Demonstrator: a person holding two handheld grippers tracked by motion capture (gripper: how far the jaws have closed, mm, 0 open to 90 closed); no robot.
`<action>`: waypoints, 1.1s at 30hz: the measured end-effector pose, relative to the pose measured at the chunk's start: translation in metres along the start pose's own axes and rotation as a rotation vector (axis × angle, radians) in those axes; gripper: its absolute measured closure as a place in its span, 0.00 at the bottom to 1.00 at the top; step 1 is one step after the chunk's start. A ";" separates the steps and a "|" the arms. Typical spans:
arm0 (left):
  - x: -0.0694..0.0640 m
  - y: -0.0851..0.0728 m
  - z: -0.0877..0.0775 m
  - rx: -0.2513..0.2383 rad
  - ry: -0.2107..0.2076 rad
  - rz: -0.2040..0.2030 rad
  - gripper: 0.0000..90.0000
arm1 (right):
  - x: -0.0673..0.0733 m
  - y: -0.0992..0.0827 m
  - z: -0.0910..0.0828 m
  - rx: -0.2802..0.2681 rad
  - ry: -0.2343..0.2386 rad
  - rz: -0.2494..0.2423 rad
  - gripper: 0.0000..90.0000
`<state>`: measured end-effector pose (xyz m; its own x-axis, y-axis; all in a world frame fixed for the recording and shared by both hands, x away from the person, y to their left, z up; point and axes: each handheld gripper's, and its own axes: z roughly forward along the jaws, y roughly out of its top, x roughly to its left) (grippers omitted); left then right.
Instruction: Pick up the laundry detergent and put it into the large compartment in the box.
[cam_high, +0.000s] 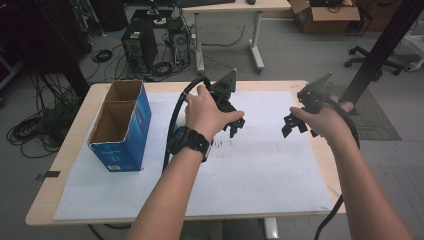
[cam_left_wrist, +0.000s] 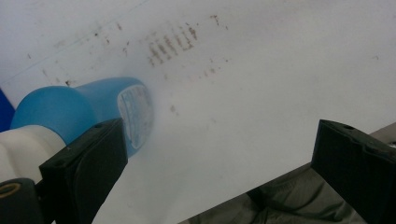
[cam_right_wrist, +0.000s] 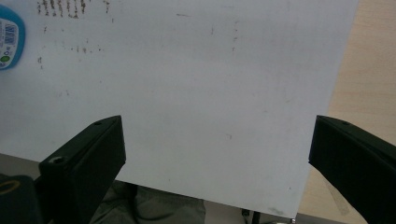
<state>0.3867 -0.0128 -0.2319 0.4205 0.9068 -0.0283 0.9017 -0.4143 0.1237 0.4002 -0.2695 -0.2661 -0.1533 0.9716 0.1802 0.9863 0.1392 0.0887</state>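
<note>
A person holds a gripper in each hand above a wooden bench (cam_high: 75, 150) covered by a large white sheet (cam_high: 260, 170). The left gripper (cam_high: 234, 126) hangs over the middle of the sheet, gripped by the left hand (cam_high: 205, 114), which wears a black watch (cam_high: 189, 141); its fingers (cam_left_wrist: 88, 163) are spread wide with nothing between them. The right gripper (cam_high: 296, 125) is held in the right hand (cam_high: 325, 122) toward the sheet's right side, well apart from the left one, and its fingers (cam_right_wrist: 86, 158) are likewise spread and empty. A blue bottle (cam_left_wrist: 93, 109) with a white part at one end lies on its side on the sheet just beside the left gripper; in the high view it is mostly hidden behind the left hand, so its full shape is hard to make out. An open blue cardboard box (cam_high: 122, 125) with two compartments stands upright at the left of the bench, well apart from both grippers. Faint dark smudges (cam_left_wrist: 170, 44) mark the sheet near the bottle. Beyond the bench, a computer tower (cam_high: 139, 45) sits on the floor among cables.
</note>
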 end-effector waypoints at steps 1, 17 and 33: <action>0.000 0.000 0.000 0.001 -0.002 0.000 0.04 | 0.000 0.000 -0.001 0.000 0.001 -0.001 0.04; 0.005 0.002 -0.005 -0.023 -0.034 0.024 0.04 | -0.001 -0.001 0.001 -0.002 0.005 0.002 0.04; 0.024 0.006 -0.026 -0.068 -0.041 0.010 0.04 | 0.000 0.001 0.000 -0.008 0.005 -0.002 0.04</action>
<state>0.3997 0.0083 -0.2058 0.4349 0.8980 -0.0668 0.8889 -0.4163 0.1912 0.4010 -0.2690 -0.2657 -0.1556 0.9704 0.1846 0.9855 0.1397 0.0965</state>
